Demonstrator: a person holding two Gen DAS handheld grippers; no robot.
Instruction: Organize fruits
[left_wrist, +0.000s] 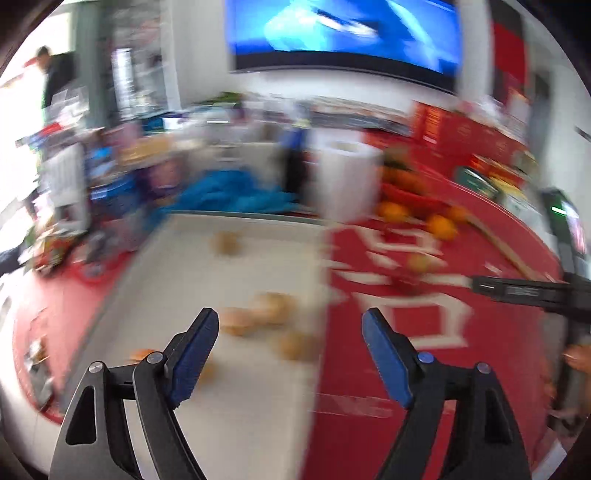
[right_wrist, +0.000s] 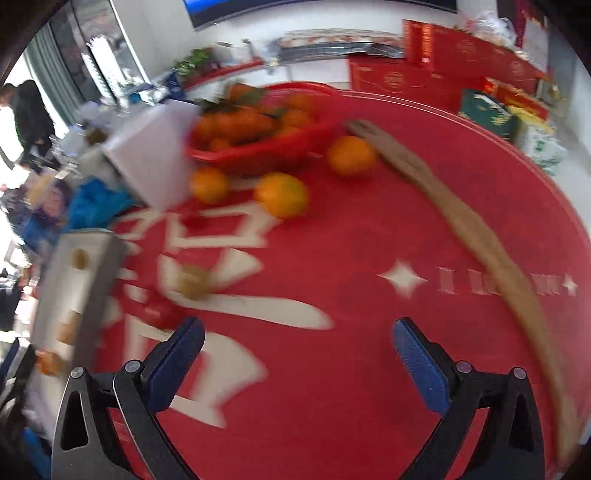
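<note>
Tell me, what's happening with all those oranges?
A person is sorting fruit on a red tablecloth with a grabber tool in each hand. Right now both tools are empty: the left gripper hangs open over a white tray with some small brownish fruits on it, and the right gripper is open above the cloth. Three loose oranges lie beside a red basket full of oranges. The pictures are blurry.

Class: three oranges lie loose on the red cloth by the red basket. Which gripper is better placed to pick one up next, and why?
Right. The right gripper is open and empty, with the oranges ahead of it by the basket. The left gripper, also open, faces the white tray.
</note>
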